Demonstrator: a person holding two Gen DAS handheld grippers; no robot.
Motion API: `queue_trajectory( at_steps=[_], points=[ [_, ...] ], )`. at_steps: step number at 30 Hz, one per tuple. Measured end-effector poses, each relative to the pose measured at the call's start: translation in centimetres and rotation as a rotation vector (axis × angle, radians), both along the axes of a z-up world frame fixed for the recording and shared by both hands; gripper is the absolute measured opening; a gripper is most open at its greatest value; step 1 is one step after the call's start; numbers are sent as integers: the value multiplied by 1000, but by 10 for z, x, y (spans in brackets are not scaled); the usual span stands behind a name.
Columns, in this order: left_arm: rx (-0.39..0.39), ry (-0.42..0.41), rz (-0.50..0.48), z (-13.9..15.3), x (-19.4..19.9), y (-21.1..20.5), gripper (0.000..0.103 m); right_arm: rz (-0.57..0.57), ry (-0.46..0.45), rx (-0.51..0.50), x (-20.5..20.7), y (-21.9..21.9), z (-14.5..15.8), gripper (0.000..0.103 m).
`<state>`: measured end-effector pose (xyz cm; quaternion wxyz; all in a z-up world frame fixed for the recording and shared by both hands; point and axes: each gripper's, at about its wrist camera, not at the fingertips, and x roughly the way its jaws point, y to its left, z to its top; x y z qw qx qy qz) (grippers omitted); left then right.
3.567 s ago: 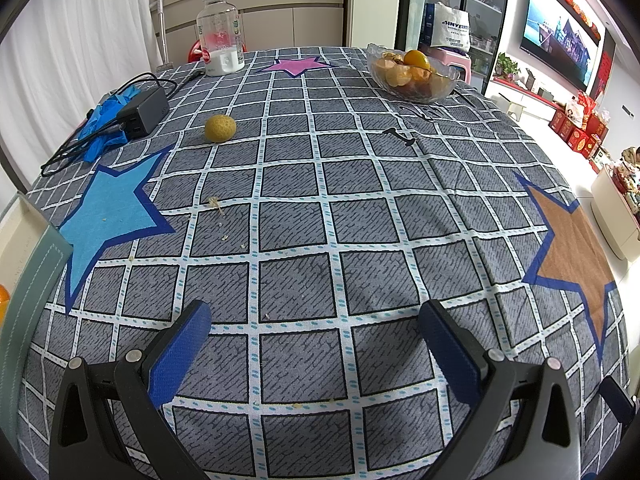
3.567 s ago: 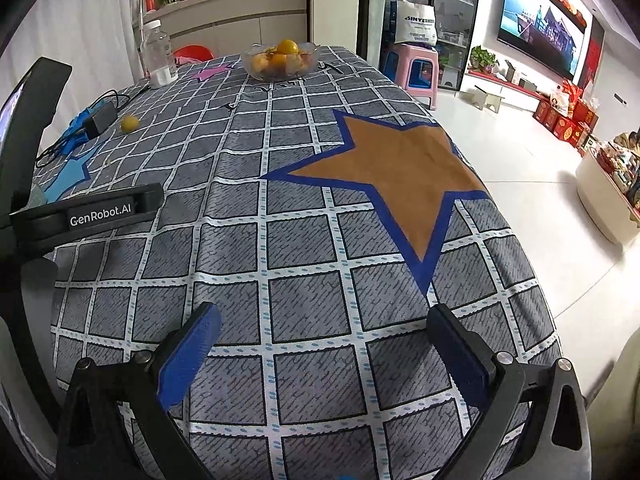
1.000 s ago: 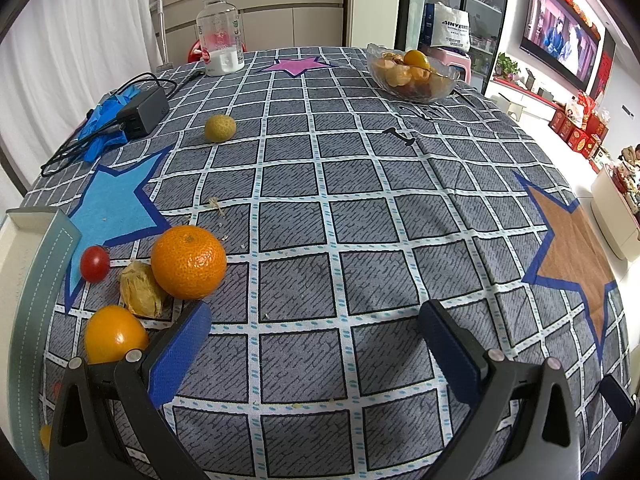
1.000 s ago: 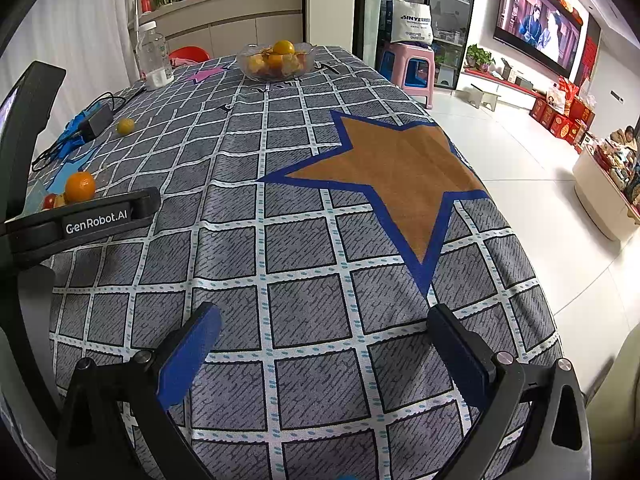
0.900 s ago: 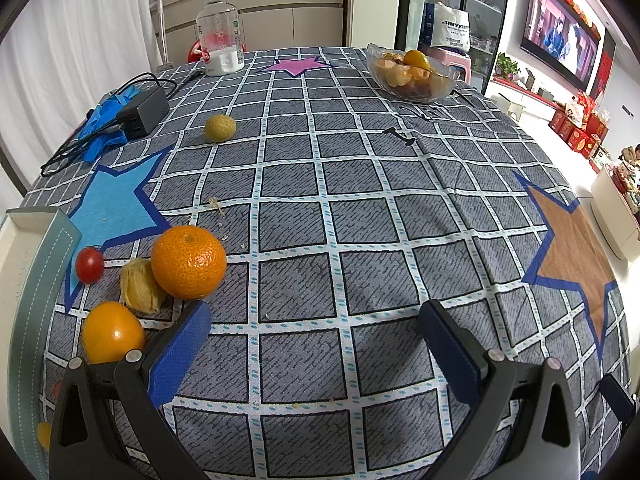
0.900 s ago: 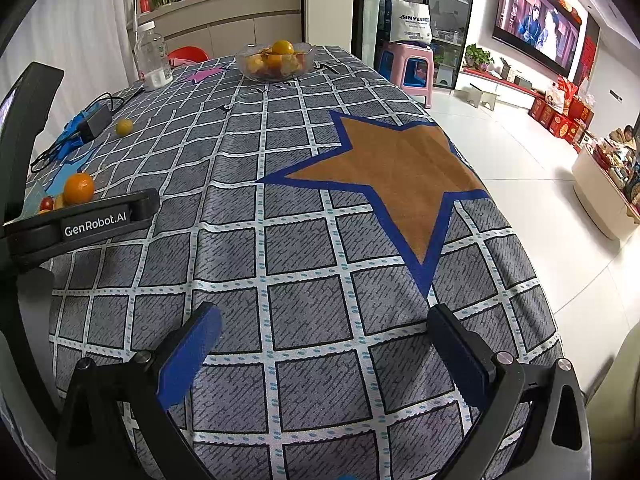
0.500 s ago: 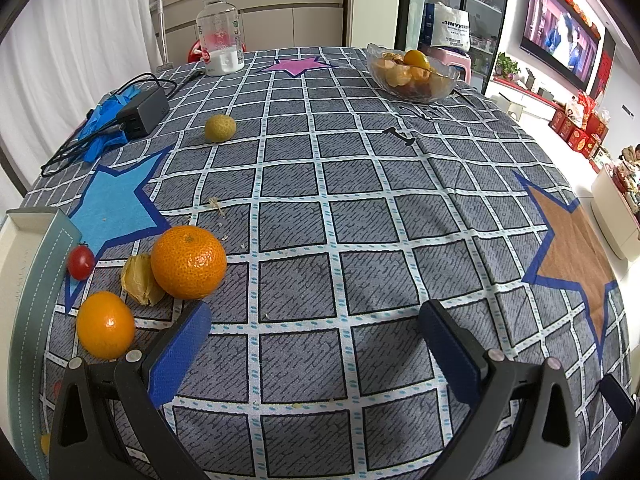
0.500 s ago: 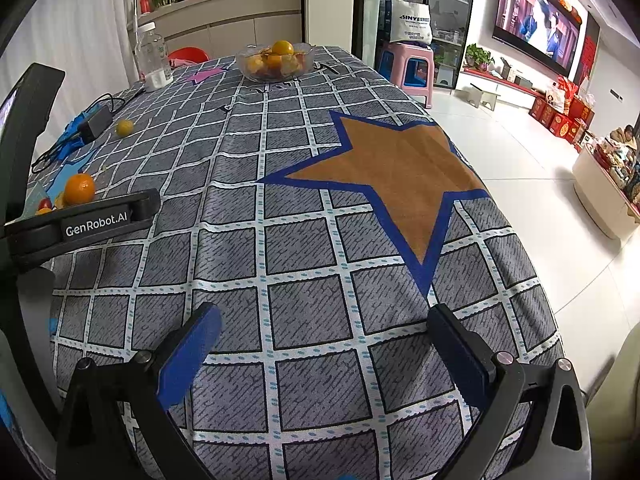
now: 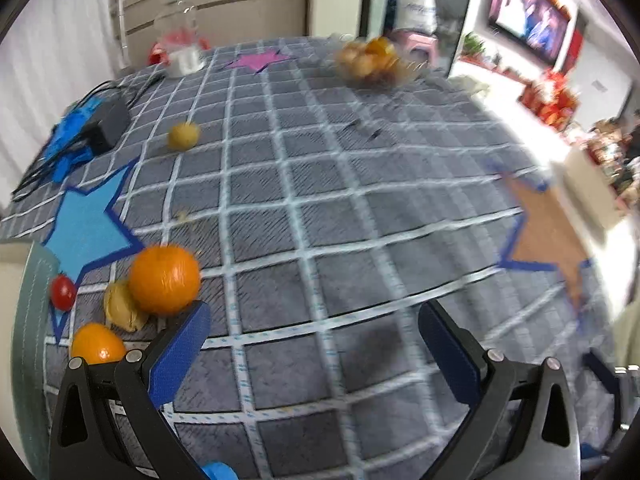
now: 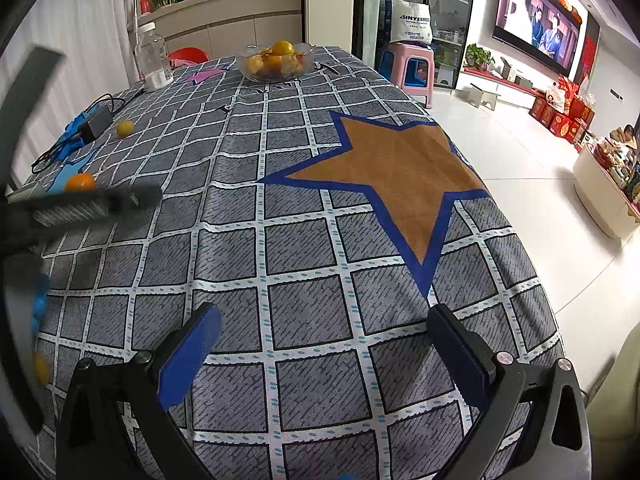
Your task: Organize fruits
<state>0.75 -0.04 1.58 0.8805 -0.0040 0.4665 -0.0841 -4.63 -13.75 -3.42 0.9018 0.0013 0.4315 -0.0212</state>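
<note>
My left gripper (image 9: 314,340) hangs with its jaws spread wide and nothing between them; my right gripper (image 10: 324,350) is the same, wide and empty, over the near edge of the tablecloth (image 10: 320,240). The left view is smeared, so I judge this hand is on the move and fine detail there is unsure.

The loose fruit sits in a cluster at about nine o'clock from my left gripper: a large orange (image 9: 164,279) just beyond the tip of my left finger (image 9: 180,354), a papery husked fruit (image 9: 122,307) touching or nearly touching it on its far-left side, a cherry tomato (image 9: 63,291) further out at nine o'clock, and a smaller orange (image 9: 97,344) at about eight o'clock, partly behind the gripper body. A yellow fruit (image 9: 183,135) lies alone at eleven o'clock, well apart. The glass bowl (image 10: 275,65), already holding fruit, stands far off at twelve o'clock.

I take the step to be picking up the large orange for the bowl. To do it well I should swing left until the orange sits centred between the pads, then keep the jaws wide and level with its widest part. Close slowly, since a round fruit may roll off. I must also avoid nudging the husked fruit beside it.
</note>
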Motion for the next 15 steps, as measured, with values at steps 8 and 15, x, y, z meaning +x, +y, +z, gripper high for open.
queue_trajectory(
  at_steps=[8, 15],
  points=[
    [-433, -298, -148, 84, -75, 48, 103, 1, 0, -1, 1, 0, 0, 103],
    [-306, -305, -218, 48, -164, 81, 103, 3, 4, 2, 1, 0, 0, 103]
  ],
)
